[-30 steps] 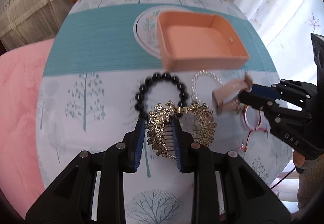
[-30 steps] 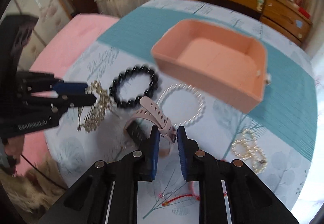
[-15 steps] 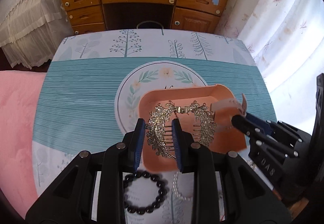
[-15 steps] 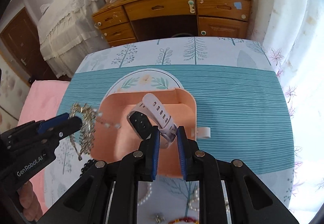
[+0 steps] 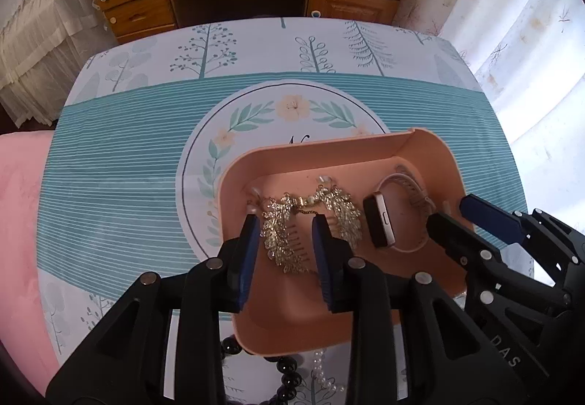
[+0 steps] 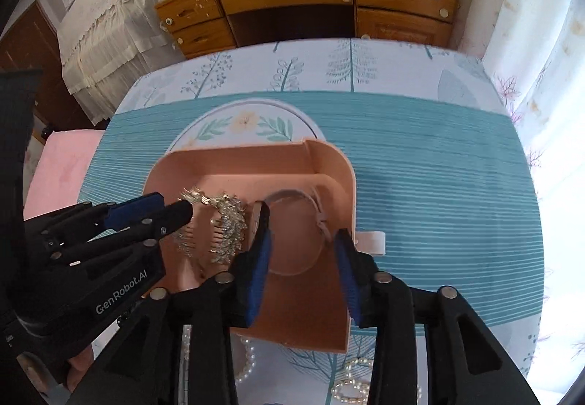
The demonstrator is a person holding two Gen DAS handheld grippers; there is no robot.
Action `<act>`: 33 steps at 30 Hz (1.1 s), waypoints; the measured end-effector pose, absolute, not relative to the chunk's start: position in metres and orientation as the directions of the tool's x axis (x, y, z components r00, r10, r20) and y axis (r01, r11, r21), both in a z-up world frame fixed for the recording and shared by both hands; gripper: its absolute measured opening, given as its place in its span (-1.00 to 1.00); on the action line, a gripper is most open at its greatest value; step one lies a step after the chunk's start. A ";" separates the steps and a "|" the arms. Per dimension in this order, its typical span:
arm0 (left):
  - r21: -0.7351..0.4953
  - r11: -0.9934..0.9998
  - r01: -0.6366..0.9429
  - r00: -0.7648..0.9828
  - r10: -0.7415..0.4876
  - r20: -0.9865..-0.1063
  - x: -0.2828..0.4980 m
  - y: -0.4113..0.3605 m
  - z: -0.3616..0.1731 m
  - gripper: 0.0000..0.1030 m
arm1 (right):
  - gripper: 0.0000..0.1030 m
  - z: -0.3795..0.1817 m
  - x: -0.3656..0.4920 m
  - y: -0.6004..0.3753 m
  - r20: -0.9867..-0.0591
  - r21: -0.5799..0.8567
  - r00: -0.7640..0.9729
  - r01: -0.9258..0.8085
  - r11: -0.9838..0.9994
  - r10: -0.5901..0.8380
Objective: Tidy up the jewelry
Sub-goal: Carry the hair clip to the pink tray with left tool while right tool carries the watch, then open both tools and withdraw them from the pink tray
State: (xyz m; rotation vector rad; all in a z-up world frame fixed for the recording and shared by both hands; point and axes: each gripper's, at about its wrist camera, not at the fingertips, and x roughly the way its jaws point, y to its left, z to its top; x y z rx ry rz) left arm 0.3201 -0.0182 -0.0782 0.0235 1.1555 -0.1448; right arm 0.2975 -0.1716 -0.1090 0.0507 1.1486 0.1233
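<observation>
Two things are lying inside the peach box (image 5: 435,163) right now: the gold comb (image 5: 292,222) on my left side and the watch (image 5: 380,222) on my right side. Both are sitting on the box floor.

My left tongs (image 5: 283,246) are hanging just over the comb. The jaws have just been opening a bit, and the blue pads are standing on each side of one leafy half without pressing it, as far as I am seeing. So I am judging the comb is let go. My right tongs (image 6: 303,260) have just been opening too. They are standing wide apart around the watch band loop (image 6: 292,233), and the pads are not touching it.

More pieces are waiting on the surface (image 5: 120,156) just below the near wall of the box: black beads (image 5: 285,372) and white pearls (image 6: 351,386). They are lying behind my tong tips, toward me, so I am thinking both hands need to be pulling back and up over that wall first. The black beads are nearer my left hand and the pearls nearer my right.

The comb is shiny, spiky and shaped like two leaves joined by a little chain, with its teeth pointing down toward me. The watch has a soft pale band in a round loop and a hard dark face standing on its edge. The box is smooth plastic with round corners. The cloth is teal with thin stripes.
</observation>
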 end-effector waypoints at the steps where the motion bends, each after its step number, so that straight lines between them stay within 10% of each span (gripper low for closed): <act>1: -0.056 0.991 0.125 0.402 -0.102 -0.910 0.318 -0.017 -0.075 -0.45 | -0.29 -0.106 0.296 -0.172 -0.904 0.101 0.410 -0.075 0.992 0.123; 33: -0.098 0.990 0.102 0.541 -0.137 -0.830 0.129 0.040 -0.023 -0.39 | -0.28 -0.062 0.088 -0.184 -0.862 0.131 0.479 -0.109 0.985 0.167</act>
